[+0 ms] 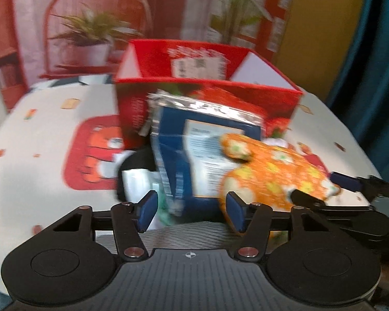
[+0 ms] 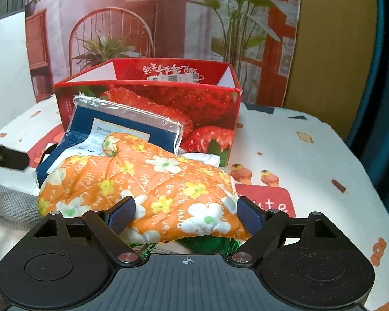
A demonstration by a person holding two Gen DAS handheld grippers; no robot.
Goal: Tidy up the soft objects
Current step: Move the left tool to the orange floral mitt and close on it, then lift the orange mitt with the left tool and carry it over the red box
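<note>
Before the strawberry box [image 2: 147, 108], both grippers' jaws spread wide, right gripper [image 2: 186, 213] flanking the orange floral mitt [image 2: 142, 181], left gripper [image 1: 192, 211] empty.

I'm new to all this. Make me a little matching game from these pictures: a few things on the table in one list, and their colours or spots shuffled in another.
Things:
1. oven mitt
2. strawberry box
3. plastic packet
4. knitted cloth

Descriptions:
A. grey, at the left edge by the mitt
B. orange with flowers, between the open right tongs
C. red, open-topped, standing at the back
D. dark blue inside clear wrap, leaning on the box

Pairs: 1-B, 2-C, 3-D, 4-A
</note>
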